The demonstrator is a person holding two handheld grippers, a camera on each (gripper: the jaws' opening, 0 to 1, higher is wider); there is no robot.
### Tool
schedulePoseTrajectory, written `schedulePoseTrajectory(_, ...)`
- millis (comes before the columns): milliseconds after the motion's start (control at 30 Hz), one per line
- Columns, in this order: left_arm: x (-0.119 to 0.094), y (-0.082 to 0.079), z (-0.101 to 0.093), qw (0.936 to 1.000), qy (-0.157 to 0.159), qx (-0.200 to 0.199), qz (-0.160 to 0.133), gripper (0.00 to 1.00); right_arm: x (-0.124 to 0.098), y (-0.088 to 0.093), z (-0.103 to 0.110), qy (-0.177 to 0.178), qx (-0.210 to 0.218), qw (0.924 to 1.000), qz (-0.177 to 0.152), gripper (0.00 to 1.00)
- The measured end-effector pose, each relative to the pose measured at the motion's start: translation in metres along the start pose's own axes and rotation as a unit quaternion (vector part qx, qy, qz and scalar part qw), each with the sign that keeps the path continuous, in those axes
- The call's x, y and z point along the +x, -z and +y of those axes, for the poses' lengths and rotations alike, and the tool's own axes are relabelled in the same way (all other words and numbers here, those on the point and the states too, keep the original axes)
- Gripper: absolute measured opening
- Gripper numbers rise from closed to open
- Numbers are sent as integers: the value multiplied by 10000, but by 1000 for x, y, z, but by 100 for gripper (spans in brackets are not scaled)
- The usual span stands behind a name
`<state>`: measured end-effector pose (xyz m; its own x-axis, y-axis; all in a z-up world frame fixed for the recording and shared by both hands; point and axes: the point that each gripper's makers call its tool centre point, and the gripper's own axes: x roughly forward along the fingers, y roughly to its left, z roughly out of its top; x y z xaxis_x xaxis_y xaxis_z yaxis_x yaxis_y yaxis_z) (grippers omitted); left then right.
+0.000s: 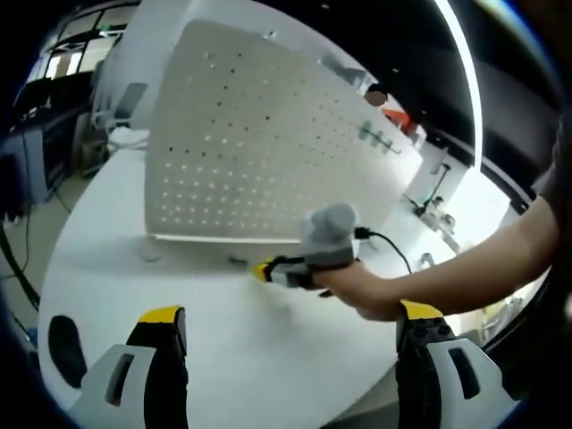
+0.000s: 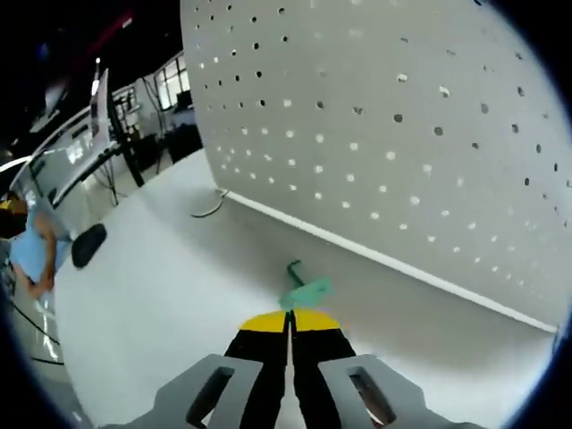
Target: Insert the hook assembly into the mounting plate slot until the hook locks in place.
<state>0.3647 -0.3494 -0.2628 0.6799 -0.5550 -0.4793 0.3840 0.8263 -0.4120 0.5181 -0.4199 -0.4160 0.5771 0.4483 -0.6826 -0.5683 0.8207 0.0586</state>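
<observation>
A white pegboard mounting plate (image 1: pixel 259 143) stands upright on the white round table (image 1: pixel 107 268). It also rises at the right of the right gripper view as the same plate (image 2: pixel 402 125). A small green hook assembly (image 2: pixel 302 288) lies on the table in front of the plate's base. My right gripper (image 2: pixel 289 320) is shut, with its yellow tips just short of the hook and nothing between them. In the left gripper view a hand holds that right gripper (image 1: pixel 264 269) low over the table, pointing at the tiny hook (image 1: pixel 237 260). My left gripper (image 1: pixel 290 313) is open and hangs back.
Green hooks (image 1: pixel 380 136) hang on the plate's far right part. A black oval object (image 2: pixel 88 244) lies on the table near its edge, also seen as the black oval (image 1: pixel 64 344). A cable (image 2: pixel 210 207) runs at the plate's left corner. A person (image 2: pixel 31 250) stands beyond the table.
</observation>
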Motion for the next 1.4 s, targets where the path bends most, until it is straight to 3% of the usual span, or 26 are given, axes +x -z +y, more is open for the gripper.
schedulePoseTrajectory(67, 1, 0, 0, 10000, 9, 0, -3, 99, -1, 1, -1, 65, 586, 9983, 51, 10)
schedulePoseTrajectory(133, 1, -1, 0, 10000, 17, -8, -9, 99, 2, -5, 2, 13, 563, 9984, -26, 21)
schedulePoseTrajectory(233, 1, -1, 0, 10000, 27, 8, 1, 99, 6, -12, 3, 91, 322, 9994, -74, 21)
schedulePoseTrajectory(433, -5, -2, 7, 10000, -58, -12, -22, 99, 15, -16, 2, 91, 557, 9984, -42, 21)
schedulePoseTrajectory(967, -4, 0, 14, 9999, -130, -103, -27, 99, 22, -14, -4, 219, 316, 9992, 58, 19)
schedulePoseTrajectory(1167, -4, -1, 15, 9998, -148, -101, -23, 99, 22, -13, -17, 371, 413, 9984, 40, 14)
schedulePoseTrajectory(1300, -2, -2, 14, 9999, -131, -100, -15, 99, 22, -15, -19, 410, 218, 9989, -8, 5)
schedulePoseTrajectory(1400, -1, -2, 14, 9999, -121, -95, -11, 99, 22, -17, -20, 422, 152, 9990, -47, 5)
